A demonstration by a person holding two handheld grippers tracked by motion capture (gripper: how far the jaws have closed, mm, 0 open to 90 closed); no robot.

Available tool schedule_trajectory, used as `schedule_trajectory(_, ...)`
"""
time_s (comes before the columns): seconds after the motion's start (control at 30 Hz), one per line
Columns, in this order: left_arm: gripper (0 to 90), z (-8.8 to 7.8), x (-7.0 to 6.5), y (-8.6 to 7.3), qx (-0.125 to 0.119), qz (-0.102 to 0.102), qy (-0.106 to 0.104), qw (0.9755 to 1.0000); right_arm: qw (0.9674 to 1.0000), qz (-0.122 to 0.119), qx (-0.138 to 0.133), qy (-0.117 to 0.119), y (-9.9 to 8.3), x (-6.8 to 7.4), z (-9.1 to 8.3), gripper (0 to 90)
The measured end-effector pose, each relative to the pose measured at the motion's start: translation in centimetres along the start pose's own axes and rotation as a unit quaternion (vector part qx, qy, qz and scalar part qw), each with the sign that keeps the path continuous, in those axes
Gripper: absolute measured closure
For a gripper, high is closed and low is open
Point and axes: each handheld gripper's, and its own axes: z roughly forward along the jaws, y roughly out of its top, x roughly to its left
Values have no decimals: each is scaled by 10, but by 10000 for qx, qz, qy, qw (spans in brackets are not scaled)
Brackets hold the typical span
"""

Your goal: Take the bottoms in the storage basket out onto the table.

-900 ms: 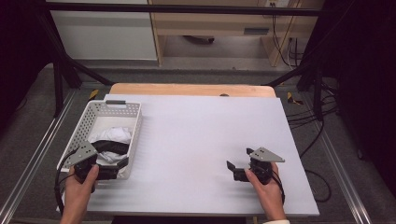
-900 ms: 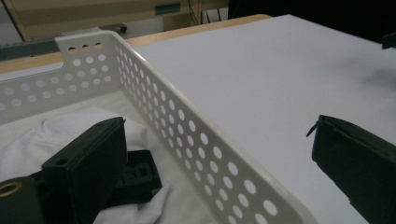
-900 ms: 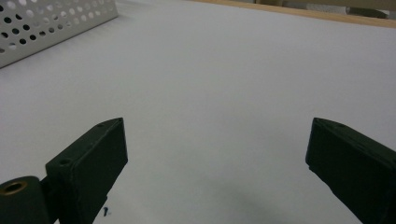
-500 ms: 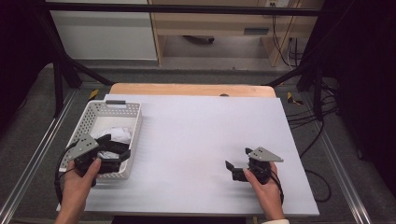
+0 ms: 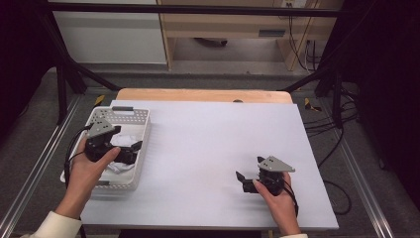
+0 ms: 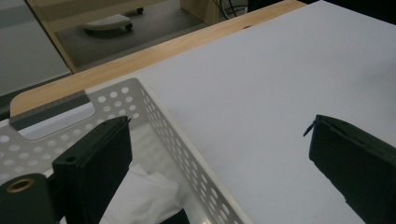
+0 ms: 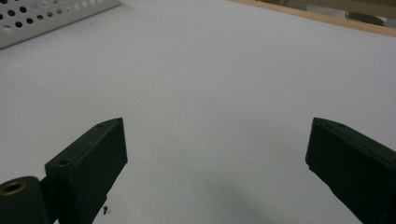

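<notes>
A white perforated basket stands at the table's left edge, with crumpled white cloth inside it. My left gripper hovers over the basket's middle, open, with nothing between its jaws. In the left gripper view the left gripper straddles the basket's right wall, with the white cloth below the left jaw. My right gripper rests low over the white tabletop at the front right, open and pointing left. In the right gripper view the right gripper has bare table between its jaws.
A white sheet covers the table, and a wooden strip shows along its far edge. A corner of the basket appears far off in the right gripper view. Black frame posts and cables stand beyond the table's sides.
My left gripper has moved away from the person, from the basket's near end to over its middle. The right gripper has stayed put.
</notes>
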Motion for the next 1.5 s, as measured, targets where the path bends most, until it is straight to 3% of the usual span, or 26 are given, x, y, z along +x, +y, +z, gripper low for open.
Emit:
schedule_trajectory(0.03, 60, 0, 6, 4, 81, 19, 146, 9999, 10000, 28, -11, -2, 0, -1, -3, 58)
schedule_trajectory(0.23, 79, -1, 25, 4, 205, -108, 465, 9986, 9998, 166, -75, -54, -2, -5, -7, 58)
schedule_trajectory(0.43, 77, 6, 39, -1, 388, -169, 586, 9974, 9998, 169, -57, -41, -2, -6, -3, 59)
schedule_trajectory(0.57, 81, 15, 43, -2, 643, 67, 652, 9958, 9999, 154, -41, -54, -2, -6, -1, 61)
schedule_trajectory(0.7, 68, 22, 46, -3, 767, -58, 551, 9955, 9999, 128, -53, -67, -2, -4, -3, 62)
schedule_trajectory(1.03, 71, 33, 53, -7, 1035, -130, 571, 9929, 9999, 110, -45, -68, -2, -5, -2, 62)
schedule_trajectory(1.13, 80, 32, 54, -9, 1002, -129, 703, 9924, 9999, 116, -19, -65, -2, -5, -2, 62)
schedule_trajectory(1.5, 65, 40, 51, -18, 1206, -166, 473, 9914, 9999, 157, -8, -28, -2, -5, -1, 60)
